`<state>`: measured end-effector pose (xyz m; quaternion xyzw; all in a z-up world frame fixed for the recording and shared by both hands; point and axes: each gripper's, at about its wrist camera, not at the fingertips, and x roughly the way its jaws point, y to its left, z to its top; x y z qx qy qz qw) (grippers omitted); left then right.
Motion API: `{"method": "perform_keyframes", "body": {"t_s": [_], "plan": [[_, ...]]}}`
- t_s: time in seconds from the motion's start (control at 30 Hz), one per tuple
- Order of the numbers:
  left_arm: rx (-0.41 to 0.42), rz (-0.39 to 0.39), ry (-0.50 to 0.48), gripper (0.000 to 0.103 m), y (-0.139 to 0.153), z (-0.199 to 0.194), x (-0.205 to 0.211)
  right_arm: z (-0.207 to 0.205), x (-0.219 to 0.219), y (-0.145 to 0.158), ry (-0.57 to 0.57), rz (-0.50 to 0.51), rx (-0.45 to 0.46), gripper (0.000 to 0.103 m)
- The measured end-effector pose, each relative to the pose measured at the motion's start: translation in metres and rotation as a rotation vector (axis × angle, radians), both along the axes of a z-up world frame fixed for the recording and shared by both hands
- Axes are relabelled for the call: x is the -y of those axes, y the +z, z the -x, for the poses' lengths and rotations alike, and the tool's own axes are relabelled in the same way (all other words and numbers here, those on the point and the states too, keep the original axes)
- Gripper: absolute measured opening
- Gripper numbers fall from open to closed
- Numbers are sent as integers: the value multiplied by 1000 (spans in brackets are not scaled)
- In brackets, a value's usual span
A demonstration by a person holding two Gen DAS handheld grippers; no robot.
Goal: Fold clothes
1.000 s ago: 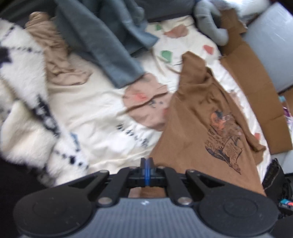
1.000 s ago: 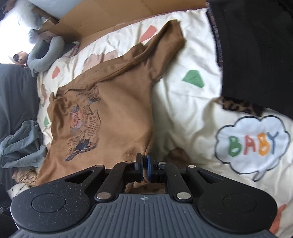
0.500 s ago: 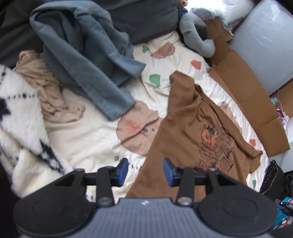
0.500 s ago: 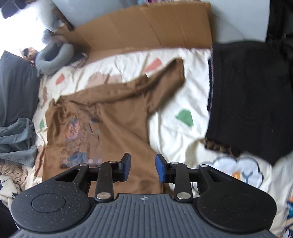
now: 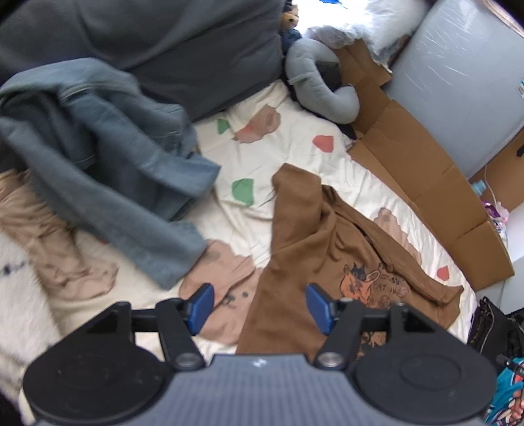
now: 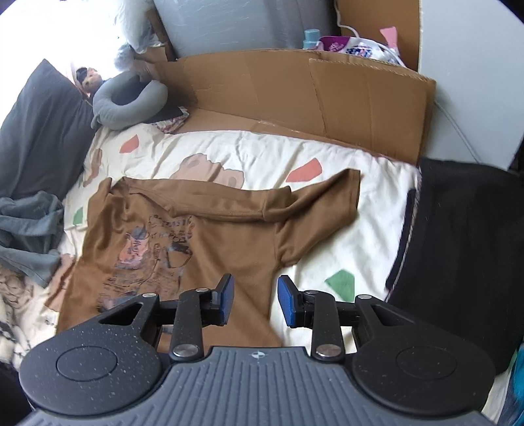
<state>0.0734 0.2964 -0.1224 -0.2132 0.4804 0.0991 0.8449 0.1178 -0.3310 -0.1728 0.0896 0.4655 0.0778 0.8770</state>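
Both tilted steeply down over the bed [image 6: 376, 183]: left claw [image 5: 258, 309] just opening wide, right claw [image 6: 255, 300] part open, both empty above brown shirt [image 6: 229, 242]

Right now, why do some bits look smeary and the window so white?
Left wrist view: the blue-grey garment is smeared by motion blur, and the window corner is blown out white. Right wrist view: the brown T-shirt has a blurry print, and the edges bend from the fisheye lens.
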Motion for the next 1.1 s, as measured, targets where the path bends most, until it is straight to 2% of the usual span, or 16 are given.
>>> {"method": "perform_keyframes", "body": {"t_s": [0.27, 0.47, 0.8, 0.87, 1.0, 1.1], "plan": [[6, 3, -29, 68, -35, -63, 2, -44, -19, -21, 87, 67, 24, 35], [19, 29, -16, 70, -68, -105, 4, -83, -31, -42, 141, 101, 26, 35], [51, 24, -41, 71, -128, -173, 13, -134, -57, -81, 220, 172, 46, 37], [59, 17, -48, 81, -140, -185, 14, -142, -62, -89, 230, 168, 48, 37], [75, 19, -50, 81, -165, -204, 7, -157, -75, -105, 276, 193, 49, 37], [86, 22, -47, 82, -181, -211, 2, -165, -85, -113, 333, 238, 67, 51]]}}
